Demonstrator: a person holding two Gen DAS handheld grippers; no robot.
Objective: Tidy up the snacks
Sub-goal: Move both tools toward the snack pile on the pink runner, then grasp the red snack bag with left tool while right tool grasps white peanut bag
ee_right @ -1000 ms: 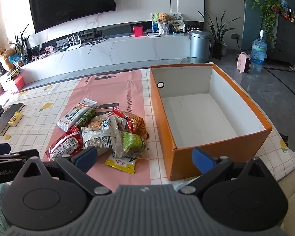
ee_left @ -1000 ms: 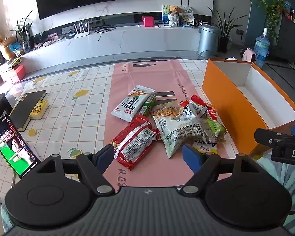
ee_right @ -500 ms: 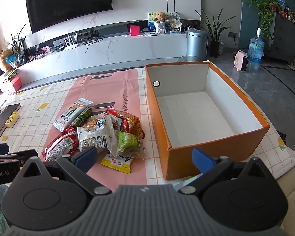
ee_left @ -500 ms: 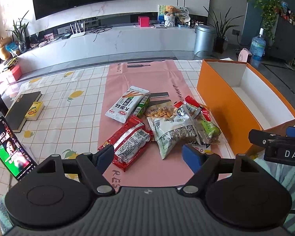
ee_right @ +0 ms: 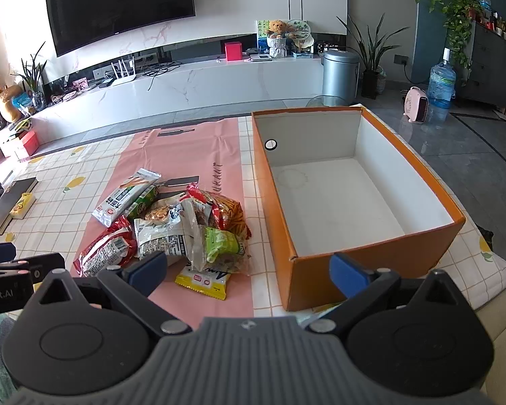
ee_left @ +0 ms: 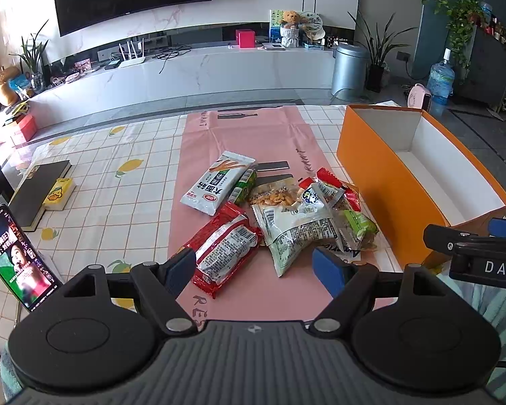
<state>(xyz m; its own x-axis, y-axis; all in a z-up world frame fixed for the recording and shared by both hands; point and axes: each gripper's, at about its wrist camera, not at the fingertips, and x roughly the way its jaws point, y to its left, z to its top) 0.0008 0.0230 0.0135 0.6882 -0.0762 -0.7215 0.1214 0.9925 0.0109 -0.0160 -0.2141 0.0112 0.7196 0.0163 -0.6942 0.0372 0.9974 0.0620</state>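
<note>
Several snack packets lie heaped on a pink mat: a red packet, a white bag with black print, a white-green stick pack, a green pouch and a yellow packet. An orange box with a white, bare inside stands to their right. My left gripper hovers open near the red packet, holding nothing. My right gripper is open in front of the box's near corner, also holding nothing.
A phone with a lit screen leans at the table's left edge. A dark book with a yellow box beside it lies farther left. The checked tablecloth covers the table. A TV console and bin stand beyond.
Both grippers drew back slightly and the views rose a little; the snacks and box now sit a bit farther off. Nothing on the table moved.
</note>
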